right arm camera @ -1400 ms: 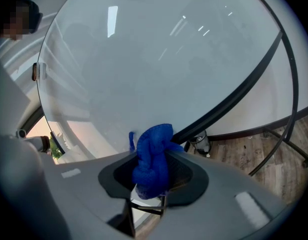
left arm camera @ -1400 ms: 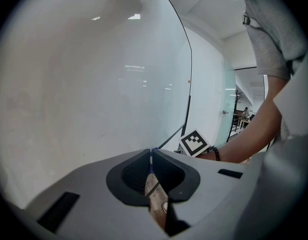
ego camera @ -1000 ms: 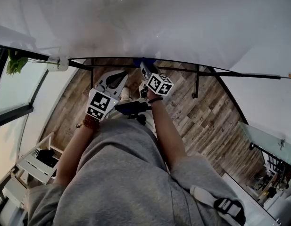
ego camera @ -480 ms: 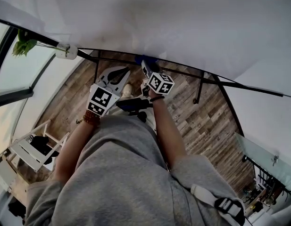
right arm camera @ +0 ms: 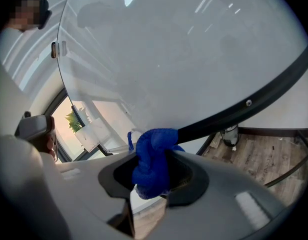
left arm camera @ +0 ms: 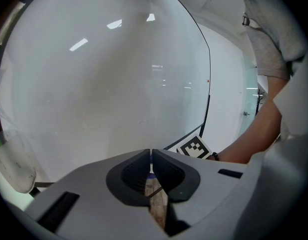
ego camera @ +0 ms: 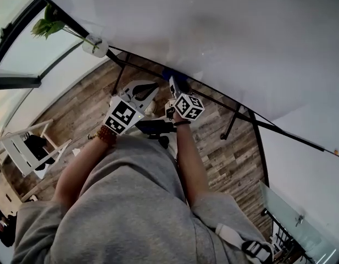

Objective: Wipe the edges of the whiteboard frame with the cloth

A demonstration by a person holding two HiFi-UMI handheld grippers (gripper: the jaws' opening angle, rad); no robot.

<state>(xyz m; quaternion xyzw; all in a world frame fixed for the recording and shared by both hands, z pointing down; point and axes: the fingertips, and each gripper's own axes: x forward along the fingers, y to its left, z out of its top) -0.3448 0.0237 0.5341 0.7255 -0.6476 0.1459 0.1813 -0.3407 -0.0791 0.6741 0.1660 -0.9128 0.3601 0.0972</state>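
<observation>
The whiteboard (ego camera: 224, 32) fills the top of the head view, and its black bottom frame (ego camera: 257, 122) runs slanting down to the right. My right gripper (ego camera: 173, 81) is shut on a bunched blue cloth (ego camera: 174, 73) and holds it against that frame. The right gripper view shows the cloth (right arm camera: 154, 159) between the jaws, touching the black frame (right arm camera: 243, 104). My left gripper (ego camera: 151, 88) hangs just left of it below the frame. In the left gripper view it (left arm camera: 150, 156) is shut on nothing and faces the board (left arm camera: 104, 74).
A stand leg (ego camera: 231, 126) drops from the frame to the wooden floor (ego camera: 229, 158). A green plant (ego camera: 48, 25) and a white holder (ego camera: 95, 45) sit at the board's left end. A white rack (ego camera: 26, 147) stands at lower left. Glass panels line the left side.
The head view has rolled, so the frame now slants more steeply. Both grippers stay at about the same spot on the bottom frame, the right one still holding the cloth.
</observation>
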